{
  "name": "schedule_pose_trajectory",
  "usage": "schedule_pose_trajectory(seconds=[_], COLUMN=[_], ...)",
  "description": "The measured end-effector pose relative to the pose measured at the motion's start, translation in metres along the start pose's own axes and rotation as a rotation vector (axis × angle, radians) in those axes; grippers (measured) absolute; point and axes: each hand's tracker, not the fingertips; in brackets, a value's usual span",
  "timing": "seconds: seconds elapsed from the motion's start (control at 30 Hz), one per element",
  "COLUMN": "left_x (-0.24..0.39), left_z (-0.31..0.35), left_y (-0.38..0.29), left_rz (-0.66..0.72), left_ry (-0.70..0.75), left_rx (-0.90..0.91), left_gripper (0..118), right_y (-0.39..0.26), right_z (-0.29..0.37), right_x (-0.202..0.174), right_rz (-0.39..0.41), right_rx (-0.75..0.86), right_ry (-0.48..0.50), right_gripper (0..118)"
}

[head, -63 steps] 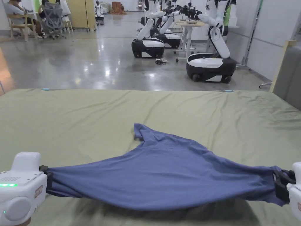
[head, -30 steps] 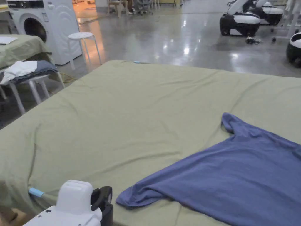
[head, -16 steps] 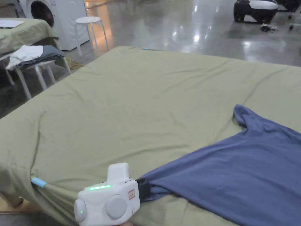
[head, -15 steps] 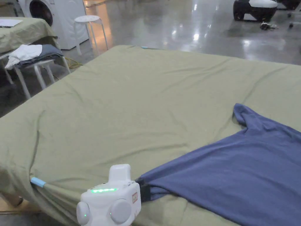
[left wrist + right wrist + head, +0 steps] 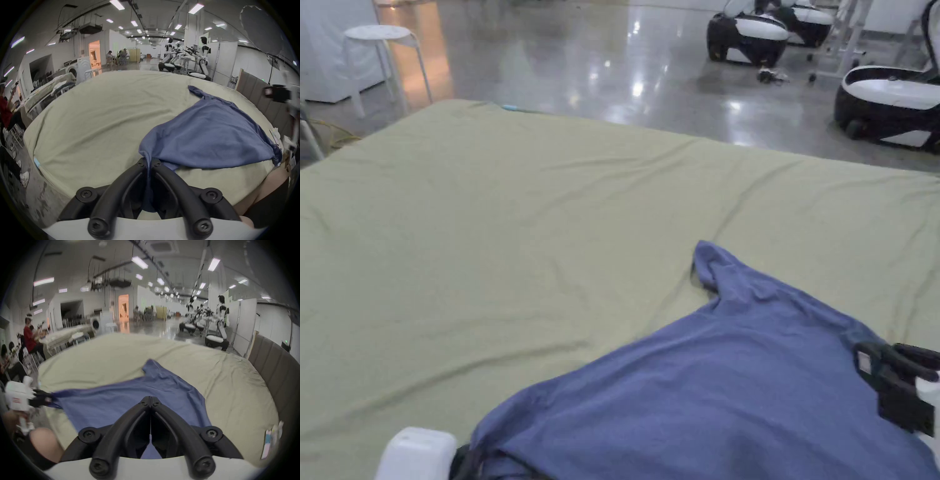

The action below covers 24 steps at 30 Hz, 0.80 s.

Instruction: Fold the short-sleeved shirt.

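Shirt [image 5: 725, 400] first: your blue short-sleeved one lies on the near part of the bed [image 5: 487, 237], spread over the olive sheet with its nearest edge lifted a little where you hold it. Your left tongs [image 5: 148, 162] are clenched on a bunched corner of the fabric, and a strip of blue cloth runs down between the two jaws in the left gripper view. In the head view that tool sits at the bottom edge, its white body just beside the shirt's left corner. Your right tongs [image 5: 151, 400] are closed tip to tip above the cloth (nothing is caught between the tips themselves, though blue fabric shows low down behind the jaws), so you are not gripping the shirt there. Farther out, one sleeve [image 5: 709, 259] points away from you, resting flat on the sheet. Beyond the bed's far edge lies a glossy floor [image 5: 581, 56], with a white stool [image 5: 378, 34] to the left and wheeled robots [image 5: 750, 34] to the right.
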Motion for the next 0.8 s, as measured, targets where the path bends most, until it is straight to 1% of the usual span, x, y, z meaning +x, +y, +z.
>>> schedule_pose_trajectory(seconds=[0.03, 0.07, 0.1, 0.13, 0.17, 0.2, 0.3, 0.33, 0.37, 0.43, 0.47, 0.5, 0.53, 0.57, 0.6, 0.63, 0.7, 0.73, 0.77, 0.8], left_x=[-0.004, -0.009, -0.012, -0.017, -0.018, -0.019, -0.023, -0.024, -0.027, -0.033, -0.035, -0.036, -0.036, -0.037, -0.036, -0.036, -0.037, -0.037, -0.037, -0.035], left_z=[0.003, 0.004, 0.006, 0.005, 0.003, 0.002, -0.002, -0.004, -0.007, -0.012, -0.014, -0.016, -0.018, -0.018, -0.017, -0.015, -0.007, -0.003, 0.001, 0.008], left_y=[0.003, 0.006, 0.007, 0.009, 0.010, 0.011, 0.013, 0.014, 0.015, 0.012, 0.012, 0.011, 0.010, 0.008, 0.008, 0.009, 0.013, 0.016, 0.019, 0.025], left_rz=[0.012, 0.039, 0.063, 0.067, 0.058, 0.048, 0.037, 0.042, 0.074, 0.128, 0.123, 0.122, 0.120, 0.119, 0.117, 0.115, 0.113, 0.109, 0.104, 0.099], left_ry=[-0.013, -0.048, -0.075, -0.066, -0.052, -0.042, -0.034, -0.043, -0.067, -0.108, -0.096, -0.092, -0.093, -0.097, -0.098, -0.098, -0.105, -0.107, -0.109, -0.109], left_rx=[0.002, -0.007, -0.013, -0.015, -0.025, -0.032, -0.038, -0.046, -0.055, -0.070, -0.073, -0.078, -0.085, -0.087, -0.086, -0.084, -0.063, -0.050, -0.039, -0.019], left_gripper=[1, 1, 1, 1, 1, 1, 1, 1, 1, 1, 1, 1, 1, 1, 1, 1, 1, 1, 1, 1], right_y=[0.009, 0.016, 0.021, 0.028, 0.036, 0.041, 0.045, 0.041, 0.034, 0.021, 0.015, 0.009, 0.007, 0.008, 0.012, 0.014, 0.016, 0.011, 0.011, 0.015], right_z=[-0.031, -0.065, -0.092, -0.125, -0.151, -0.178, -0.247, -0.266, -0.279, -0.296, -0.291, -0.292, -0.284, -0.277, -0.266, -0.257, -0.241, -0.254, -0.245, -0.231], right_x=[0.015, 0.031, 0.042, 0.056, 0.068, 0.077, 0.108, 0.115, 0.122, 0.129, 0.118, 0.113, 0.106, 0.106, 0.100, 0.097, 0.088, 0.092, 0.089, 0.084], right_rz=[0.009, 0.011, 0.014, -0.016, -0.011, -0.024, -0.096, -0.137, -0.167, -0.197, -0.189, -0.166, -0.117, -0.118, -0.150, -0.185, -0.140, -0.130, -0.120, -0.103], right_rx=[-0.075, -0.127, -0.148, -0.157, -0.145, -0.184, -0.283, -0.304, -0.301, -0.336, -0.366, -0.381, -0.295, -0.285, -0.301, -0.294, -0.275, -0.281, -0.270, -0.228], right_ry=[-0.001, -0.016, -0.033, -0.042, -0.026, -0.044, -0.072, -0.100, -0.098, -0.041, -0.034, -0.036, -0.059, -0.056, -0.032, -0.044, -0.101, -0.073, -0.064, -0.087], right_gripper=[22, 59, 109, 118, 117, 116, 116, 115, 113, 97, 91, 91, 86, 71, 40, 2, 2, 2, 2, 2])
